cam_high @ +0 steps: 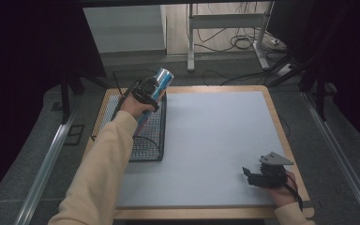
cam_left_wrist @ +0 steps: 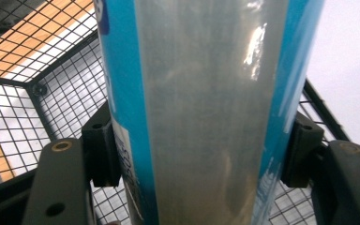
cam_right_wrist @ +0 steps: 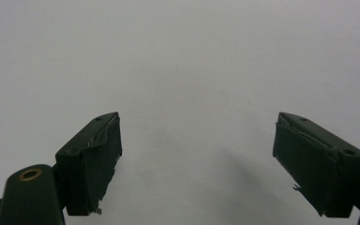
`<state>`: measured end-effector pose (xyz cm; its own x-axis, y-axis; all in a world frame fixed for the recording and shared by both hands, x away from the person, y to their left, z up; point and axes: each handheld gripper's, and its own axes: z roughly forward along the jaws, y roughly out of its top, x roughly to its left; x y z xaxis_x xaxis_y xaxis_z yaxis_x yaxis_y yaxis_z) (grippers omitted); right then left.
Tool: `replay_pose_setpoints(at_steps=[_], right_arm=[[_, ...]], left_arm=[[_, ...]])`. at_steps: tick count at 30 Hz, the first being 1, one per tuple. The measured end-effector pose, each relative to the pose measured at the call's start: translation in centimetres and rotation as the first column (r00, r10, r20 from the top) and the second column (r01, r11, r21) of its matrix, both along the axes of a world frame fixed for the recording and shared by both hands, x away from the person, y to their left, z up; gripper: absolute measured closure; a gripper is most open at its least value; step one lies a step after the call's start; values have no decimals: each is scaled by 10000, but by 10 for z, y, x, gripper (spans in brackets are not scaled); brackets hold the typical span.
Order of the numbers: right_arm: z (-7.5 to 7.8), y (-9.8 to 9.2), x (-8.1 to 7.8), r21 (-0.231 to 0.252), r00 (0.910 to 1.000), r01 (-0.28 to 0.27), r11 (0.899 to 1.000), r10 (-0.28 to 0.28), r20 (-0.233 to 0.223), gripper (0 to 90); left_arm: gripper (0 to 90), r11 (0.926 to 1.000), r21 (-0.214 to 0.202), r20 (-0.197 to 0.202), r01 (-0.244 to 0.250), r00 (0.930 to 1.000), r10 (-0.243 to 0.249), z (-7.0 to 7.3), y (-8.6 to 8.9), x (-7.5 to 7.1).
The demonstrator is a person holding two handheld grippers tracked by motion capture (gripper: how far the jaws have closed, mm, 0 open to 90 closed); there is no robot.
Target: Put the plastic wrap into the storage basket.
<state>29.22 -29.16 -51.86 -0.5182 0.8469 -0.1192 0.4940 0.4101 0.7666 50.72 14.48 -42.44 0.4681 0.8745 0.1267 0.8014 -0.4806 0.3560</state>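
A: Where's the can right now?

B: The left gripper (cam_high: 146, 93) has the blue-and-silver can (cam_high: 155, 90) clamped across its body, tilted, above the far end of the black wire basket (cam_high: 146, 140) at the far left of the surface (cam_high: 215, 140). In the left gripper view the fingers (cam_left_wrist: 104, 150) press on both sides of the can (cam_left_wrist: 206, 112), closed as far as its width allows, with basket mesh (cam_left_wrist: 70, 93) showing behind and below.

A: And the other hand?

B: The right gripper (cam_high: 249, 176) rests near the right corner, low over the white mat. Its fingers (cam_right_wrist: 91, 161) stand wide apart with nothing between them.

A: So what could spoil this?

B: I'd say the basket rim is the main risk. The can is long and held at a slant, so its lower end could catch on the wire edge on the way down and twist in the grip. The wall looks smooth and shiny, so it may slide between the pads if it gets knocked.

A: Anything else?

B: Letting go too high. It could drop, bounce on the mesh or roll to one end. The basket seems light as well, so a bump might shove it towards the surface edge.
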Motion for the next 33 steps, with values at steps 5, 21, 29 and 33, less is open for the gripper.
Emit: replay_pose_setpoints(at_steps=[5, 21, 29, 33], right_arm=[[0, 0, 0, -31, 10000, -2, 10000, 2, 10, 163], [0, 0, 0, -44, 10000, 7, 10000, -7, -7, 163], [0, 0, 0, -71, 10000, -11, 10000, 11, -6, 163], [0, 0, 0, -75, 10000, -24, 10000, 24, -6, 163]], left_arm=[[319, 9998, 200, -72, -50, 10000, 52, -5, 0, 2], [319, 9987, 478, -317, -199, 9993, 214, -17, 1, 7], [318, 9979, 492, -383, -411, 9983, 430, -20, 3, 9], [317, 9973, 532, -366, -508, 9979, 528, -21, 4, 10]])
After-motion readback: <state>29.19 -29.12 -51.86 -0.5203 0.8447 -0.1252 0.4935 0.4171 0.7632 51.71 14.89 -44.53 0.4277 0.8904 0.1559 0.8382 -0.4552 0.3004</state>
